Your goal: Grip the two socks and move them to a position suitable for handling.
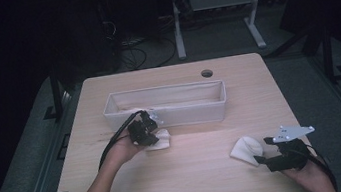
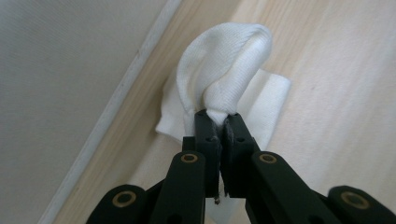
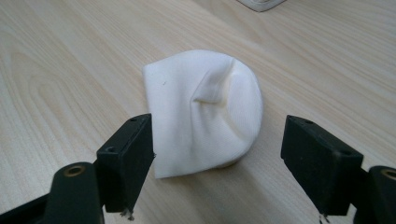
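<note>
Your left tool (image 1: 147,132) is clenched on a white sock (image 2: 224,74): in the left gripper view the two black jaws meet on a pinch of the fabric, and the cloth bulges up in a rounded loop above the pinch while the rest of it lies flat on the table (image 1: 201,182). From the high view this sock (image 1: 160,139) sits left of the table's middle, just beside the near long wall of the white fabric bin (image 1: 196,115), and your left hand (image 1: 121,151) comes in from the near edge to it. The bin stands across the far half of the table, its long side parallel to the far edge.

Your right tool (image 1: 261,150) is released. In the right gripper view its jaws stand wide apart with a second white sock (image 3: 205,112) lying folded and flat on the wood between and just beyond them; neither pad touches it. In the high view that sock (image 1: 247,150) lies toward the near right corner, just to the left of the tool, well apart from the first sock and from the bin. Your right hand (image 1: 311,174) rests close to the near edge.
</note>
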Demonstrator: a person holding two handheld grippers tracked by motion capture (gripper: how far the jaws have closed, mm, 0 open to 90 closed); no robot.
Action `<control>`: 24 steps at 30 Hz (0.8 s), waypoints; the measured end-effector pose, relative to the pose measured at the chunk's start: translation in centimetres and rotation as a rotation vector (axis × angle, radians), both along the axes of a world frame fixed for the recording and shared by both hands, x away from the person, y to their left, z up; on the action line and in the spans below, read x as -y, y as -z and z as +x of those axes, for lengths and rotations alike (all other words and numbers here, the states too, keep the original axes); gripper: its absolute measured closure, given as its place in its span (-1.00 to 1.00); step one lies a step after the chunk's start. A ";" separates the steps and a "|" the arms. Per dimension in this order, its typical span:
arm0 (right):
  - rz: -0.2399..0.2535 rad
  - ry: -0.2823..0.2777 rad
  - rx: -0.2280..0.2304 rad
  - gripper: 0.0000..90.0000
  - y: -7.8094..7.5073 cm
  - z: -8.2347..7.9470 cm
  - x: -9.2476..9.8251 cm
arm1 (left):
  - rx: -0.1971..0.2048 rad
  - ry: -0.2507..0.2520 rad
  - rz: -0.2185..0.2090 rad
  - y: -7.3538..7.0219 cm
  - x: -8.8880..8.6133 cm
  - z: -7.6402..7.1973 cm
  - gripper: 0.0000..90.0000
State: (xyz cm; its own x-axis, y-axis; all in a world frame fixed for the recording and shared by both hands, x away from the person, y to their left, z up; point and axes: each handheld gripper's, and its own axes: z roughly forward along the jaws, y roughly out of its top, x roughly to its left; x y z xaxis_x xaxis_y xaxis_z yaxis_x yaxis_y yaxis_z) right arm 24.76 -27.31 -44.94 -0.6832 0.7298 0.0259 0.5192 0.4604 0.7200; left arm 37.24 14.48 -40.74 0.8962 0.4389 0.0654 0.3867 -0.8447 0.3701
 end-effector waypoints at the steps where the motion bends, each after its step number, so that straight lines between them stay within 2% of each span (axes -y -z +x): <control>1: -0.001 -0.001 0.002 -0.45 0.0 0.0 0.0 | 0.004 -0.002 -0.007 -0.3 0.0 -0.2 0.94; 10: -0.003 -0.005 0.004 -0.45 0.0 0.1 -0.2 | 0.027 0.016 -0.066 -3.0 0.5 -1.4 0.94; 14: -0.004 -0.007 0.005 -0.45 0.0 0.1 -0.3 | 0.040 0.039 -0.070 -3.7 1.3 -2.0 0.94; 19: -0.003 -0.008 0.002 -0.45 0.0 0.1 -0.3 | 0.035 0.060 -0.065 -3.9 2.5 -2.4 0.93; 24: 0.001 -0.008 -0.001 -0.45 0.0 0.1 -0.2 | 0.017 0.065 -0.065 -3.0 3.5 -2.8 0.93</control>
